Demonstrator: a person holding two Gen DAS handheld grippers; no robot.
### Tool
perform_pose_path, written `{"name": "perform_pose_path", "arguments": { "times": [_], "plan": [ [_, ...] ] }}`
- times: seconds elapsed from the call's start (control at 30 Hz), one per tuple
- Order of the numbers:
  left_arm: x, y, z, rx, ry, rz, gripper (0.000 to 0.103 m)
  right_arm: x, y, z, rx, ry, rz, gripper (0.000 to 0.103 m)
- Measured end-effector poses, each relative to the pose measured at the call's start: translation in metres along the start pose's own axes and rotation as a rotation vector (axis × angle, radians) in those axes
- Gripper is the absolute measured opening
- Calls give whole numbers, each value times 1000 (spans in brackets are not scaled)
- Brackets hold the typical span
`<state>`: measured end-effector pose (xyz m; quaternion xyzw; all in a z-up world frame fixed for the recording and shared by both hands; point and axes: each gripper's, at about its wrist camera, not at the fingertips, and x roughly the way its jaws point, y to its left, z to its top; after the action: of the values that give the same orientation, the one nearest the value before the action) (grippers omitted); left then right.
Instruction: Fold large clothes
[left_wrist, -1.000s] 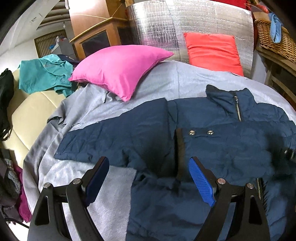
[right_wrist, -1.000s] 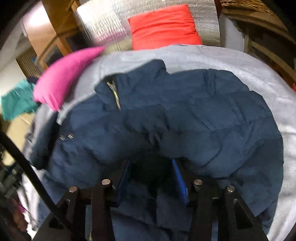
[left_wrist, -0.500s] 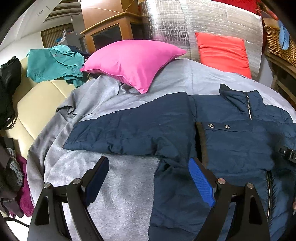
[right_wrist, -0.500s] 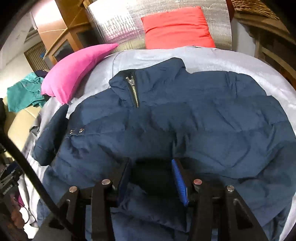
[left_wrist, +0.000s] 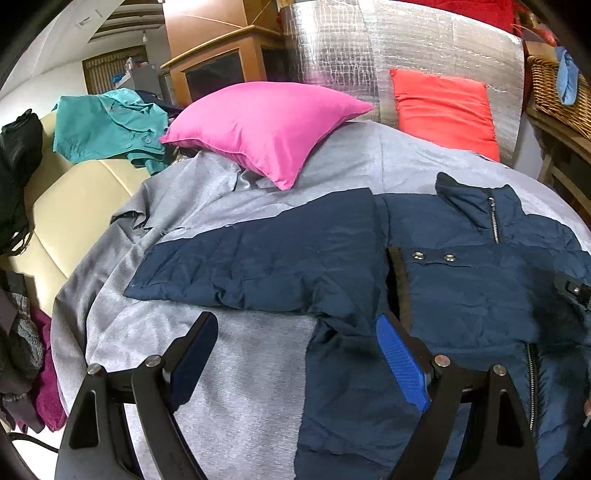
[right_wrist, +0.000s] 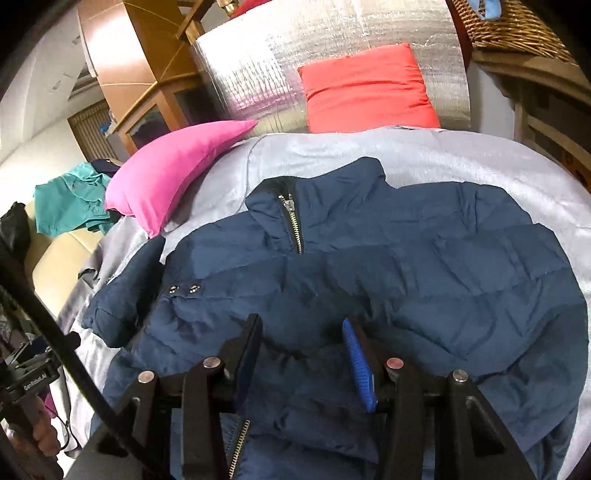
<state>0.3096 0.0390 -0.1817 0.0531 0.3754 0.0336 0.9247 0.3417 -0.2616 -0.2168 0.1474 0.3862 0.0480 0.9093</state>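
We have the navy jacket (left_wrist: 461, 280) lying front up and zipped on the grey blanket (left_wrist: 229, 362), its collar toward the pink pillow (left_wrist: 266, 125) and the red pillow (left_wrist: 443, 107), and everything below is placed against that jacket. One sleeve (left_wrist: 258, 266) stretches flat from the jacket's shoulder out across the blanket toward the cream sofa (left_wrist: 66, 192); the sleeve on the other side seems already laid in over the chest, though the padded folds make that hard to confirm. Our left gripper (left_wrist: 295, 354) hangs over the jacket's side edge just under the spread sleeve, its fingers wide apart with nothing between them. Our right gripper (right_wrist: 301, 354) sits low over the jacket's front below the zip, fingers part-way apart with a ridge of padding rising between them, and we cannot tell whether the pads actually press it. The main risk, as we judge it, is slippery, puffy cloth: if we pinch only the top layer of the sleeve, the shell will slide over the filling and the sleeve will drag in crooked or spring back. A bite taken too deep near the edge could catch the blanket as well and pull it up with the fold. If the right side is not truly pinned, hauling the sleeve across could shift the whole jacket toward the sofa and spoil the side already laid.
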Motion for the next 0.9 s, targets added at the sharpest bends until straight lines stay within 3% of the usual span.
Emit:
{"name": "perform_pose_path", "arguments": {
  "times": [0.17,0.27,0.4,0.5,0.57,0.7,0.8,0.83,0.9],
  "plan": [
    [3,-3,3,-3,14,-19,88,5,-6,0,32,25,-15,49],
    [18,16,11,-70,64,-48,88,3,-12,2,68,23,-7,49],
    [53,76,25,-245,151,-63,88,-4,-26,5,126,3,5,59],
    [84,128,23,-402,215,-18,88,-8,-36,7,165,-3,10,59],
    [105,163,16,-518,265,-26,88,-10,-39,7,180,-8,14,59],
    [130,200,2,-708,309,-110,88,-14,-39,8,190,-17,23,59],
    [140,213,-3,-819,292,-183,88,-13,-37,7,178,-15,23,59],
    [142,215,-3,-840,280,-210,85,-13,-37,7,176,-13,22,59],
    [150,217,-1,-874,260,-267,68,-12,-37,7,174,-10,21,59]
  ]
}}
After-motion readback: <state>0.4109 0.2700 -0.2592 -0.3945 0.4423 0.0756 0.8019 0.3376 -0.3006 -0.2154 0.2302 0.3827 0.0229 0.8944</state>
